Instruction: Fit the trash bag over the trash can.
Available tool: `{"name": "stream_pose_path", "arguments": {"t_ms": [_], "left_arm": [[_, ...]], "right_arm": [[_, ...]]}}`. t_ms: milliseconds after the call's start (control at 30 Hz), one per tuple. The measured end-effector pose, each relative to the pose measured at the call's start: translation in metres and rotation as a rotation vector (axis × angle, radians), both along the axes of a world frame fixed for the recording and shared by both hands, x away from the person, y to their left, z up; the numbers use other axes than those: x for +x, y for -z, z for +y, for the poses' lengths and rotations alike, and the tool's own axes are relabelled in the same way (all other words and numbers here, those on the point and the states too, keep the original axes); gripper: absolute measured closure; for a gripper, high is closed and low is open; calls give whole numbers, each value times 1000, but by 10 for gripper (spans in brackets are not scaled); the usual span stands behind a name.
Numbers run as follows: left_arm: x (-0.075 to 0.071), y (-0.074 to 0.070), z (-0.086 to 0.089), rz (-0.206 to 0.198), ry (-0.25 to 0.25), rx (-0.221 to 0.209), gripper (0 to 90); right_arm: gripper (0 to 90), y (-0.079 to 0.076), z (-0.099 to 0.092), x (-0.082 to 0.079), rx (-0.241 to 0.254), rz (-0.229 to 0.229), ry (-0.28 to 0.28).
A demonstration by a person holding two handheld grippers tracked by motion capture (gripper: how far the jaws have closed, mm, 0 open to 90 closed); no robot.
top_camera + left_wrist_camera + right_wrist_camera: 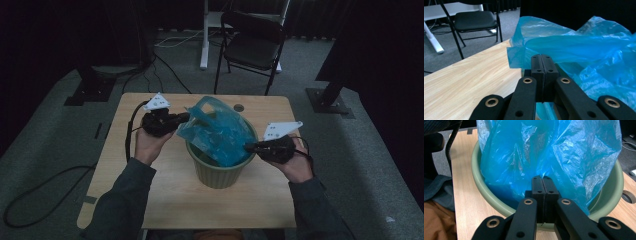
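A green bin (218,172) stands near the middle of the wooden table (165,200), with a blue plastic bag (220,130) sitting in it and rising above its rim. The left gripper (186,118) is at the bag's left edge, above the rim; in the left gripper view its jaws are pressed together with the bag's edge (524,57) right at their tips, pinching the film. The right gripper (248,146) is at the bin's right rim, its jaws likewise fully closed, clamped on the bag's lower fold (544,173) just over the bin's rim (499,203). A black folding chair (252,42) stands on the floor beyond the far edge of the table.
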State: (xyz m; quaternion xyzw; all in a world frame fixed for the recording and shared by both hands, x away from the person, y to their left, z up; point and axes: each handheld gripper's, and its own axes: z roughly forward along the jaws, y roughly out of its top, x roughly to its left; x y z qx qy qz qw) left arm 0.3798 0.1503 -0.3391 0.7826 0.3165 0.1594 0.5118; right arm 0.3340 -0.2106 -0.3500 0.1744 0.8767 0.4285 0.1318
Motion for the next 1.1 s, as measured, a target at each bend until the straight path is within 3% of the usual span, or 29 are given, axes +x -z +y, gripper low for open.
{"name": "stream_pose_path", "arguments": {"t_ms": [400,733,1100], "left_arm": [[-27,21,13,16,28,-16,897],[-58,30,12,8,91,-19,897],[-72,48,19,34,83,-19,897]], "right_arm": [[900,5,-10,-2,7,10,27],[900,6,-18,-12,15,16,25],[900,9,-22,-22,10,19,2]]}}
